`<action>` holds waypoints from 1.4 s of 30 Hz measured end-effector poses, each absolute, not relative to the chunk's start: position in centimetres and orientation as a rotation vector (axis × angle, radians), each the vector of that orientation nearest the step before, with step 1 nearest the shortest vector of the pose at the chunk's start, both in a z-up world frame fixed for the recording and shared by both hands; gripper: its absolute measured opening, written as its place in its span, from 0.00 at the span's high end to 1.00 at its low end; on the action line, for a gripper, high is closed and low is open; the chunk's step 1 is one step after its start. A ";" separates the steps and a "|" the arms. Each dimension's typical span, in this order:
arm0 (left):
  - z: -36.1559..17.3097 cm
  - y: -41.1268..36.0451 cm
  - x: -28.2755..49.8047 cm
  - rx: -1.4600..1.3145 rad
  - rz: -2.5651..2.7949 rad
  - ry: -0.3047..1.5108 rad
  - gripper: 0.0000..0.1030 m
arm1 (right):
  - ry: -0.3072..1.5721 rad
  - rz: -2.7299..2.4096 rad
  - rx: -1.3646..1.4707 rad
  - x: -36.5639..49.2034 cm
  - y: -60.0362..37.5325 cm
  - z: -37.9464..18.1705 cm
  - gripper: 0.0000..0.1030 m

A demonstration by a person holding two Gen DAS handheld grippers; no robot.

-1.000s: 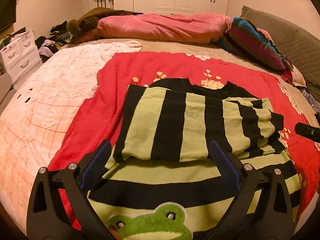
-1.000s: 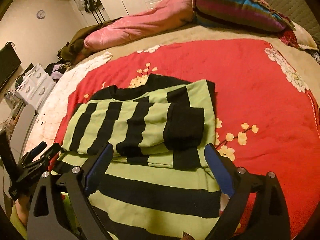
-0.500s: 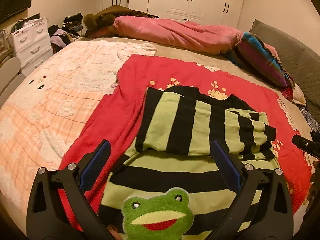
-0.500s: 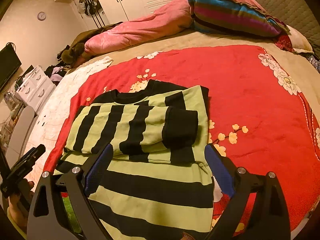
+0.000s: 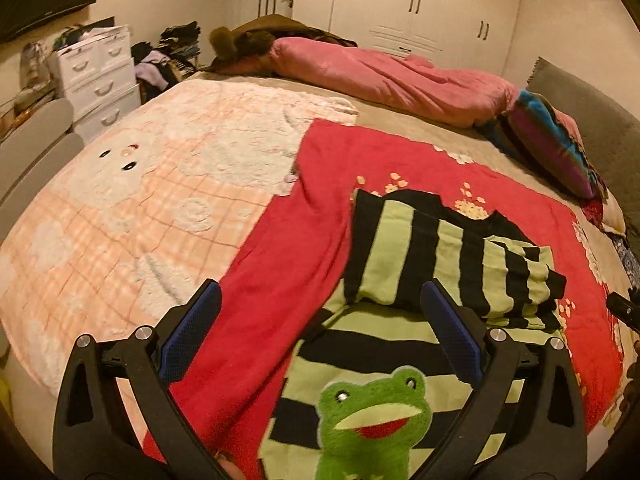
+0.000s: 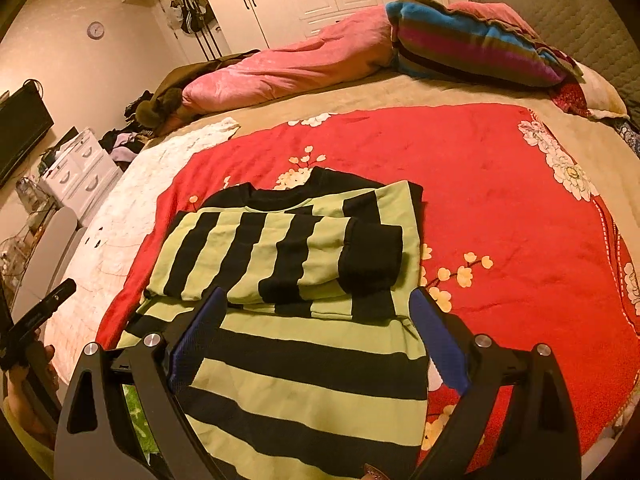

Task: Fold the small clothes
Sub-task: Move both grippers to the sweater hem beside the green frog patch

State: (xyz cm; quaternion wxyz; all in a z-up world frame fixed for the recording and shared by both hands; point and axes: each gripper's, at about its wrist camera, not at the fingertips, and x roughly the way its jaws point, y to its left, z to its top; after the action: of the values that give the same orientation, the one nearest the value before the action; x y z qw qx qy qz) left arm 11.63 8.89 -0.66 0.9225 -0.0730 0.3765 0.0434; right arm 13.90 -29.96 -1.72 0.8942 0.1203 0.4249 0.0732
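Observation:
A small green-and-black striped sweater point(image 5: 440, 264) lies on a red blanket point(image 5: 288, 280), both sleeves folded across its chest. A green plush frog face point(image 5: 372, 412) sits on its lower front. It also shows in the right wrist view point(image 6: 280, 256), where the black cuff point(image 6: 372, 256) lies on top. My left gripper point(image 5: 320, 316) is open and empty above the sweater's near left edge. My right gripper point(image 6: 316, 320) is open and empty above the sweater's lower half. The left gripper's tip shows in the right wrist view point(image 6: 44, 308).
The red flowered blanket point(image 6: 500, 208) covers the bed's right side, a pale pink blanket point(image 5: 132, 216) the left. A pink duvet point(image 5: 384, 76) and striped pillow point(image 6: 472, 52) lie at the far end. White drawers point(image 5: 100, 76) stand left of the bed.
Both grippers have drawn back and up from the sweater. The left one has also swung left, so the sweater now sits further right in its view. Both stay open.

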 end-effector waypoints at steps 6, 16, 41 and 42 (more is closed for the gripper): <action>0.2 10.3 10.5 -0.167 0.103 0.773 0.09 | 0.870 0.155 0.250 12.9 -30.1 -0.9 0.11; 0.4 11.3 8.4 -0.182 0.083 0.811 0.09 | 0.873 0.175 0.244 10.9 -30.4 -0.4 0.11; -1.3 11.7 5.5 -0.144 0.064 0.911 0.09 | 1.034 0.183 0.166 4.6 -30.5 -5.5 0.11; -1.4 11.7 5.4 -0.142 0.064 0.916 0.09 | 1.045 0.181 0.163 4.2 -30.5 -5.9 0.11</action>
State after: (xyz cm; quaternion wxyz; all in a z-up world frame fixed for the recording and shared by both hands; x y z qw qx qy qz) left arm 5.43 11.69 -1.38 0.8941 -0.0686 0.4416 0.0309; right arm 4.20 -30.47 -5.95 0.8596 0.0777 0.4976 0.0864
